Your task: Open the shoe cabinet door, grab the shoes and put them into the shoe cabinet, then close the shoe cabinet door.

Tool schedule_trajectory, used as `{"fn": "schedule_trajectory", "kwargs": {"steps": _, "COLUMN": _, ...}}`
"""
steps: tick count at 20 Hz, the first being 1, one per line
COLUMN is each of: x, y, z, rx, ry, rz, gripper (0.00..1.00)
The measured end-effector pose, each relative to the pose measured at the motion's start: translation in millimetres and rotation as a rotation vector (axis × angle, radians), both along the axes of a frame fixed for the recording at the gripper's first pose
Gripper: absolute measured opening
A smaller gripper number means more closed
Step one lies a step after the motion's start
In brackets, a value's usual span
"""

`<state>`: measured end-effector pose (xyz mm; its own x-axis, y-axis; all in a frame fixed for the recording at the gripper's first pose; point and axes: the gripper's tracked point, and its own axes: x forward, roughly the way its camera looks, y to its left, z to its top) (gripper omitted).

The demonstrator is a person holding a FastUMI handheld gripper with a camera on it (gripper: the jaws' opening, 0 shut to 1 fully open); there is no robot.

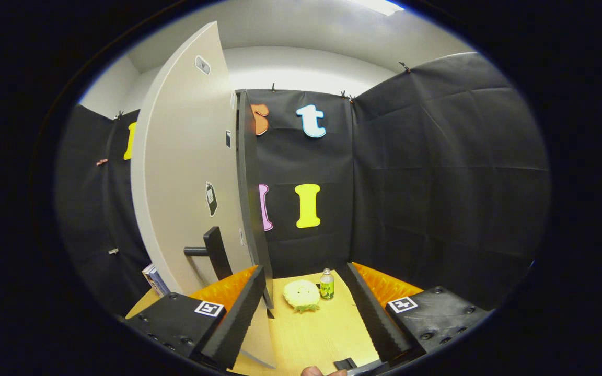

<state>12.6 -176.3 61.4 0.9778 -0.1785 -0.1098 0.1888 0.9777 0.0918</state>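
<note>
The shoe cabinet door (186, 172) is a tall beige panel standing to the left of my fingers, and I see it at a slant. Its dark handle (216, 253) sticks out low on the panel, just above my left finger (238, 313). The door's dark edge (251, 209) comes down right at that finger's tip. My gripper (302, 269) is open with a wide gap, and only the wooden tabletop (306, 334) lies between the fingers.
A yellow plush toy (301, 295) and a small green bottle (326, 284) sit on the table just beyond the fingertips. Books (153, 279) stand low behind the door's left side. Black cloth walls close in behind and to the right. A person's fingertip (314, 371) shows by the gripper's base.
</note>
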Motion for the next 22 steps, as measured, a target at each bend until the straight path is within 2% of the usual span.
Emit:
{"fn": "schedule_trajectory", "kwargs": {"steps": 5, "x": -1, "y": 13, "z": 1, "rx": 0.002, "ry": -0.005, "rz": -0.022, "gripper": 0.97}}
{"fn": "schedule_trajectory", "kwargs": {"steps": 11, "x": -7, "y": 72, "z": 1, "rx": -0.009, "ry": -0.003, "rz": -0.046, "gripper": 0.98}}
{"fn": "schedule_trajectory", "kwargs": {"steps": 22, "x": 22, "y": 185, "z": -2, "rx": 0.009, "ry": 0.002, "rz": 0.044, "gripper": 0.98}}
